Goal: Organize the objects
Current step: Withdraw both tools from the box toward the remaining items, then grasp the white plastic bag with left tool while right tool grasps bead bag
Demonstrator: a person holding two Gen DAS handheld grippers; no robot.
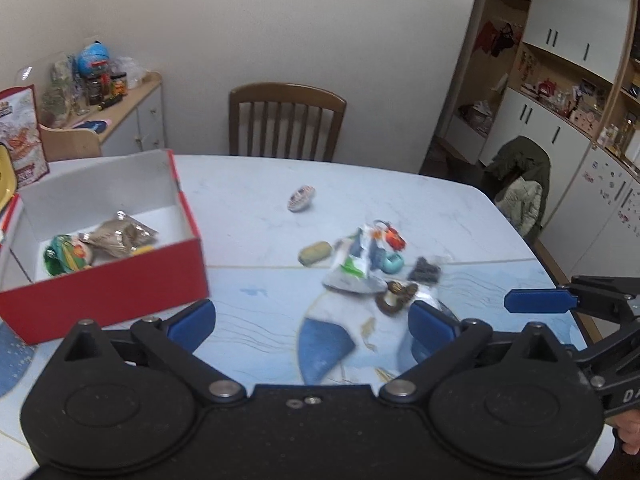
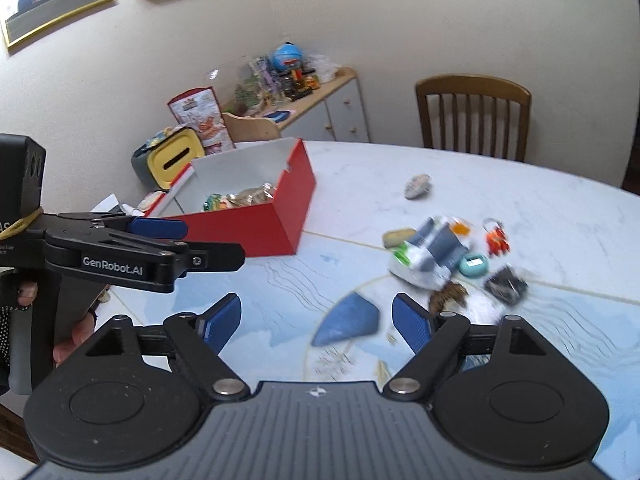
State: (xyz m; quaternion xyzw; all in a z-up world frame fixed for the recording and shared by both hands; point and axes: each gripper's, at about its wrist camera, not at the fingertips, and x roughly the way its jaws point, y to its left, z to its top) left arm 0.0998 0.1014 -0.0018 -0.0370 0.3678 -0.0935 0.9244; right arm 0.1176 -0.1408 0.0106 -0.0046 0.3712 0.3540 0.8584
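Both my claws hang wide open and empty — left claw (image 1: pixel 312 320), right claw (image 2: pixel 316 320) — over the counter (image 1: pixel 248 208); the clutter (image 1: pixel 360 264) lies just ahead, red box (image 1: pixel 120 292) to its left.

Wooden chair (image 1: pixel 286 120) behind table (image 1: pixel 248 196) — cluttered sideboard (image 1: pixel 136 104) by wall.

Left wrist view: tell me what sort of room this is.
Most likely a home dining room: a wooden dining chair at a large table, white wall cabinets with cluttered shelves, and a jacket-draped chair.
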